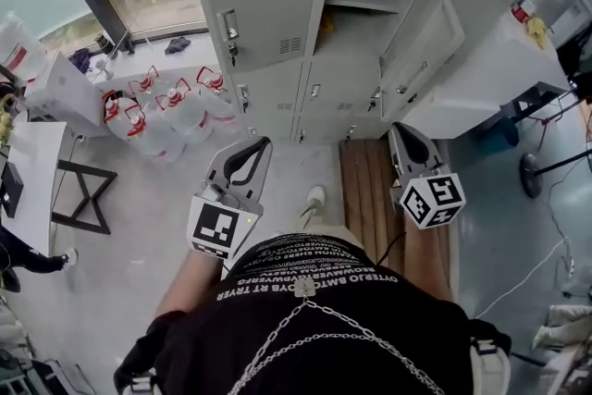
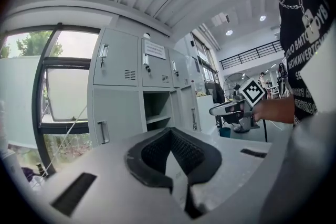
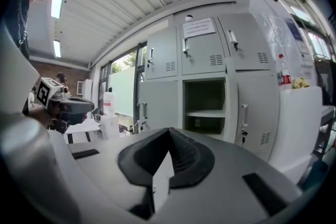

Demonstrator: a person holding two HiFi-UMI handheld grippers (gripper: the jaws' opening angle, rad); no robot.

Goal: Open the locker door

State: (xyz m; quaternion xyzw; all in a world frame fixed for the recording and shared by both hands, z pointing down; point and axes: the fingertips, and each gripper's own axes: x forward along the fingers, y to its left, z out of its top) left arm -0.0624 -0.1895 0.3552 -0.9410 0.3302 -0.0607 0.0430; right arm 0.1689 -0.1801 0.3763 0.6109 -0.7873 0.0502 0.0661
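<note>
A bank of grey lockers [image 1: 277,5] stands ahead. One middle compartment [image 1: 361,0] is open, with its door [image 1: 421,37] swung out to the right and a shelf inside. The same open compartment [image 3: 203,105] shows in the right gripper view and again [image 2: 156,110] in the left gripper view. My left gripper [image 1: 262,143] is held low near the body, well back from the lockers, jaws together and empty. My right gripper [image 1: 398,129] hangs at the same distance, shut on nothing. Neither touches the door.
Several large water bottles [image 1: 162,111] stand on the floor left of the lockers. A wooden bench [image 1: 370,190] lies under the right gripper. A white counter [image 1: 490,69] sits at the right, a white desk [image 1: 28,171] at the left. The person's shoe [image 1: 314,199] points at the lockers.
</note>
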